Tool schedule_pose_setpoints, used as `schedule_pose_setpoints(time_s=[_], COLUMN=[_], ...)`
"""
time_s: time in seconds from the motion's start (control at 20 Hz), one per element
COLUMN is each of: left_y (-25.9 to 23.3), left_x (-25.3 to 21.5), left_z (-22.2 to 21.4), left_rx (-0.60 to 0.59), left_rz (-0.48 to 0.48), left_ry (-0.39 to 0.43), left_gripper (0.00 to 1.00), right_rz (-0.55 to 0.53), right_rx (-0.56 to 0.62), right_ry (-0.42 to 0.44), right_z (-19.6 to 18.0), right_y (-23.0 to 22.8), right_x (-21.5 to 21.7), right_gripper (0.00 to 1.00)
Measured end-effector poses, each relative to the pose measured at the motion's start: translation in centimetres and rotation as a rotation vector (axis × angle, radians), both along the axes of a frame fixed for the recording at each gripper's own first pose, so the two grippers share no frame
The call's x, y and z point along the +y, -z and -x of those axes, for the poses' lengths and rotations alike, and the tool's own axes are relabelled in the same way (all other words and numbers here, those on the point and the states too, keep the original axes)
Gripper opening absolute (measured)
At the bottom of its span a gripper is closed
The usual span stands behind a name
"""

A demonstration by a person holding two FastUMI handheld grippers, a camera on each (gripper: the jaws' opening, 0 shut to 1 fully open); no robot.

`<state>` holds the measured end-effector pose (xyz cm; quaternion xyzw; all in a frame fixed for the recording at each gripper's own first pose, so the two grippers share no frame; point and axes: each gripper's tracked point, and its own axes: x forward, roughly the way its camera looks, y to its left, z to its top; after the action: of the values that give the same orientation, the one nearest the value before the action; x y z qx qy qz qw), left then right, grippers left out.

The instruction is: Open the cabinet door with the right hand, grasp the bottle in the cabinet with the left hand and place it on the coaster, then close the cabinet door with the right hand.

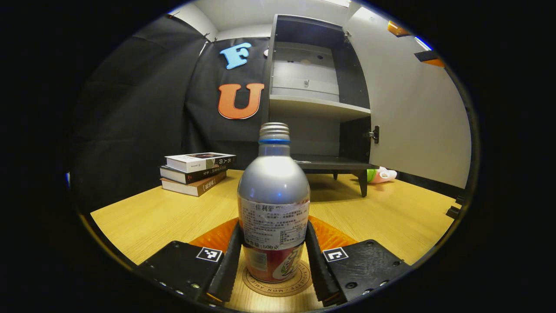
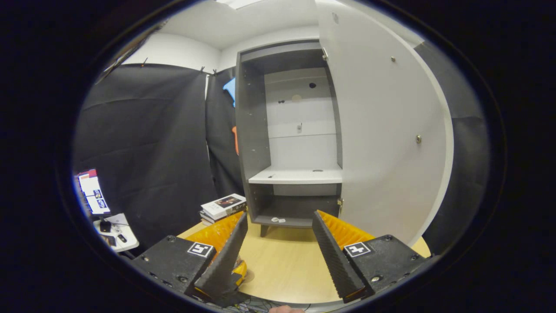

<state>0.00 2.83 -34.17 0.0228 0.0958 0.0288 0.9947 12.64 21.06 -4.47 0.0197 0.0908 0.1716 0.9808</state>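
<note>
The bottle (image 1: 273,204) is standing upright on the coaster (image 1: 278,284), in front of the cabinet (image 1: 312,100), with the left gripper (image 1: 273,261) clamping it — both fingers are pressing on its lower sides. The door (image 2: 382,130) is hanging wide open. So opening and carrying look done; letting go and closing the door are remaining. The right gripper (image 2: 280,254) is holding its fingers apart on nothing, facing the cabinet. The table (image 1: 391,213) is pale wood — books (image 1: 195,171) are lying left of the cabinet, and black cloth is hanging behind.
</note>
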Motion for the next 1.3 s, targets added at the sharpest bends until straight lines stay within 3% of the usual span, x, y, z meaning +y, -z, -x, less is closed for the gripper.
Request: schedule_pose_setpoints(time_s=[0.2,0.3,0.45,0.5,0.55,0.6,0.85,1.05,1.3], left_y=[0.3,0.5,2.5,2.3,1.7,1.0,-3.8,-11.4,-20.9], left_x=[-0.6,-0.8,-0.8,-0.5,-0.4,-0.4,-0.2,0.3,-1.5], left_z=[0.4,0.5,1.0,1.3,1.5,1.6,3.3,4.4,3.7], left_rx=[-0.023,-0.026,0.048,0.048,0.033,0.015,-0.046,-0.060,-0.076], left_rz=[-0.041,-0.051,-0.048,-0.047,-0.044,-0.045,-0.077,-0.120,-0.091], left_ry=[0.016,0.014,0.019,0.013,0.009,0.008,0.027,0.040,0.099], left_gripper=[0.70,0.75,0.82,0.80,0.93,0.96,0.96,0.96,0.96], right_rz=[0.000,0.005,0.013,0.014,0.015,0.017,0.018,0.007,-0.024], right_rx=[0.003,0.003,0.012,0.012,0.012,0.013,0.015,-0.010,-0.052], right_ry=[0.001,0.002,-0.002,-0.004,-0.004,-0.004,-0.010,-0.005,0.015], right_z=[-0.2,-0.2,-0.2,-0.1,0.0,0.0,0.2,0.4,1.3], right_y=[0.1,0.2,0.5,0.6,0.6,0.7,0.8,0.2,-1.4], right_x=[0.1,0.1,0.3,0.3,0.4,0.4,0.8,1.2,1.0], right_gripper=[0.94,0.94,0.95,0.95,0.95,0.95,0.94,0.94,0.94])
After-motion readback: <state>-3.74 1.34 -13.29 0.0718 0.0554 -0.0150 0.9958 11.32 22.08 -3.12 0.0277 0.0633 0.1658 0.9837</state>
